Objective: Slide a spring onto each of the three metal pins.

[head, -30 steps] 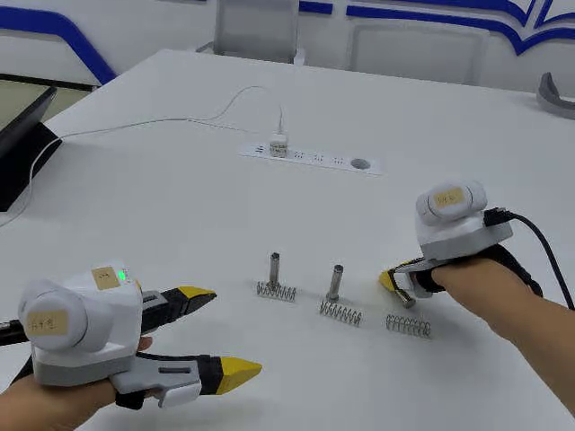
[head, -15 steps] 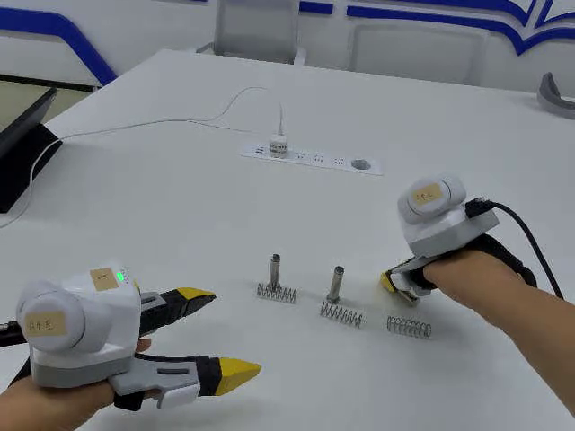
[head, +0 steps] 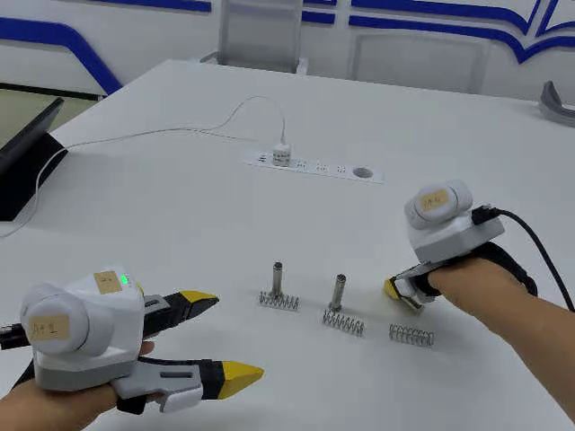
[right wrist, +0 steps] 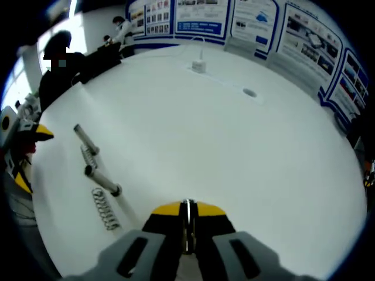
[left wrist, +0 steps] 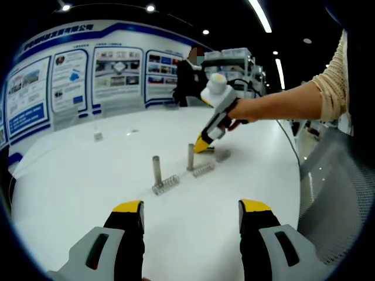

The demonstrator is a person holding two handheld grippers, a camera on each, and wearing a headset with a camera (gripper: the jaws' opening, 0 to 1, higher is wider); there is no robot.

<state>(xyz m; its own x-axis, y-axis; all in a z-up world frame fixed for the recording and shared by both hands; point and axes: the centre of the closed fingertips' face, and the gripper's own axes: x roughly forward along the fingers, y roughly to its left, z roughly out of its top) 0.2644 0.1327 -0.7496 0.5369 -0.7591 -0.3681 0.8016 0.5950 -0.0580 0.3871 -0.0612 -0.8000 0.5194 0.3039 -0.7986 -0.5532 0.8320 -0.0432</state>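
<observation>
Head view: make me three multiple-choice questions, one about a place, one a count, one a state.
1. The power strip lies: A beyond the pins; B on a chair; C on the floor.
2. Springs on the table: A one; B three; C six.
3. The left gripper is: A open; B shut on a spring; C shut on a pin.
Answers: A, it lies farther up the table than the standing pins; B, three lie flat; A, its jaws stand apart with nothing between.
</observation>
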